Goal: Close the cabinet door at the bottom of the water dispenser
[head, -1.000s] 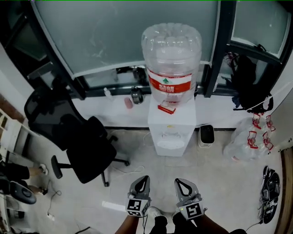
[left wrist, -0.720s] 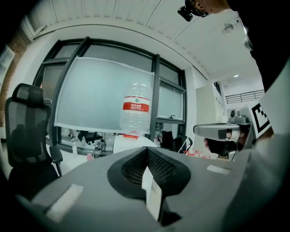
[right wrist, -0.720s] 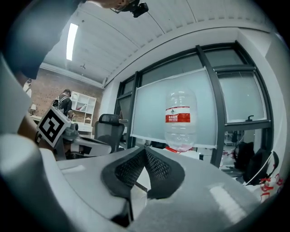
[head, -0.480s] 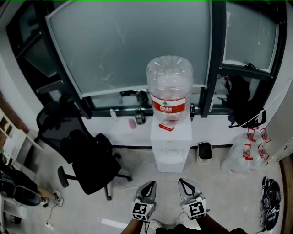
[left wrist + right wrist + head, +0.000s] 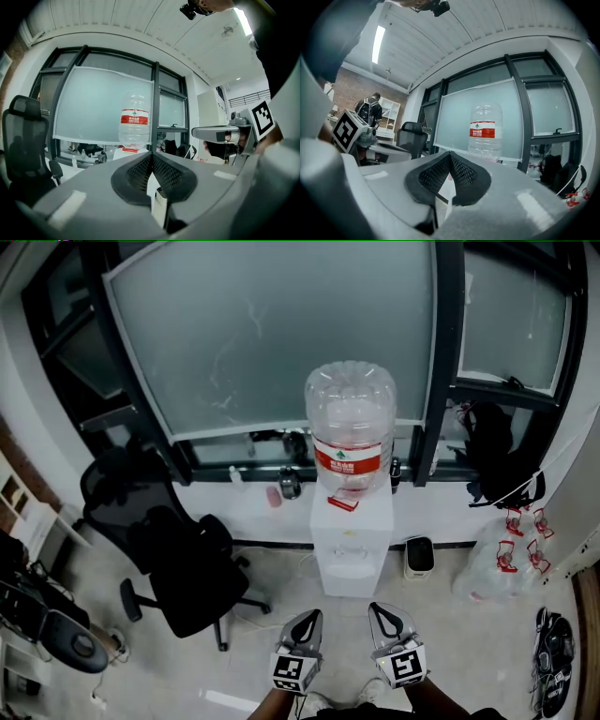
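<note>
The white water dispenser (image 5: 352, 542) stands against the low window ledge with a large clear bottle (image 5: 352, 423) on top. From above, its lower front is hidden, so I cannot tell how the cabinet door stands. My left gripper (image 5: 306, 626) and right gripper (image 5: 385, 621) hover side by side well short of it, both pointing at it, shut and empty. In the left gripper view the shut left gripper (image 5: 151, 157) lines up under the bottle (image 5: 135, 124). In the right gripper view the right gripper (image 5: 450, 156) is shut, left of the bottle (image 5: 485, 133).
A black office chair (image 5: 178, 559) stands on the floor left of the dispenser. A small black box (image 5: 419, 557), a white plastic bag (image 5: 502, 559) and a hanging black backpack (image 5: 497, 460) are to its right. Shoes (image 5: 553, 652) lie at the far right.
Both grippers have risen a little. The head view has pulled back and lifted, so the dispenser sits smaller and farther away. Both pairs of jaws stay shut.
</note>
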Motion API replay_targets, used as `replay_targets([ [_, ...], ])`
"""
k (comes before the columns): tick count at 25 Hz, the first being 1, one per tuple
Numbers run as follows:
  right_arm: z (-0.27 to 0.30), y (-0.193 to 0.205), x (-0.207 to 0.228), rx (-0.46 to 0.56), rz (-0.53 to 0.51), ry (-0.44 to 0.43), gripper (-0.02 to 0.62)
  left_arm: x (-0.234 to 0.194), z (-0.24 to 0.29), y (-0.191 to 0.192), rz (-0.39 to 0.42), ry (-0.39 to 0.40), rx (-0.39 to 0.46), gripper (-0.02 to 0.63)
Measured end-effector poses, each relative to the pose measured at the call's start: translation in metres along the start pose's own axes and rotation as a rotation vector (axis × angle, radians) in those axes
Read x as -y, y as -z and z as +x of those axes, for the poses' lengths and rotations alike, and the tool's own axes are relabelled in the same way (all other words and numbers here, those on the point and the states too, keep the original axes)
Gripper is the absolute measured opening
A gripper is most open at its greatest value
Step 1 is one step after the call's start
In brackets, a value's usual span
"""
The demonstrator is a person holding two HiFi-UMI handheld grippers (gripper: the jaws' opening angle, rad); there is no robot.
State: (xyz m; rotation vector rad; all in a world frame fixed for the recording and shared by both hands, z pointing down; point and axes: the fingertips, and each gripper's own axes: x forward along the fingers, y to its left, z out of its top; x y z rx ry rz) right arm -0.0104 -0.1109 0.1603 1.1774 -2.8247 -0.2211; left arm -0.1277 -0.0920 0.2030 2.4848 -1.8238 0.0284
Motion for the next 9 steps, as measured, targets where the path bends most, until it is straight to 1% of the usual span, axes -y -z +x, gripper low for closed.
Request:
replay_targets([
  [1, 0.0, 0.001, 0.002, 0.001, -0.003, 0.004, 0.002, 0.0, 0.0, 0.0, 0.001, -0.002, 0.0, 0.018],
  [4, 0.001, 0.006, 0.008, 0.011, 0.031, 0.021, 0.002, 0.0, -0.002, 0.001, 0.001, -0.004, -0.007, 0.018],
  [6, 0.001, 0.007, 0.01, 0.01, 0.038, 0.029, 0.002, 0.001, -0.003, 0.003, -0.013, -0.001, -0.027, 0.018],
  [9, 0.0, 0.007, 0.013, 0.015, 0.048, 0.034, 0.002, 0.004, -0.005, -0.002, -0.035, 0.008, -0.019, 0.018],
])
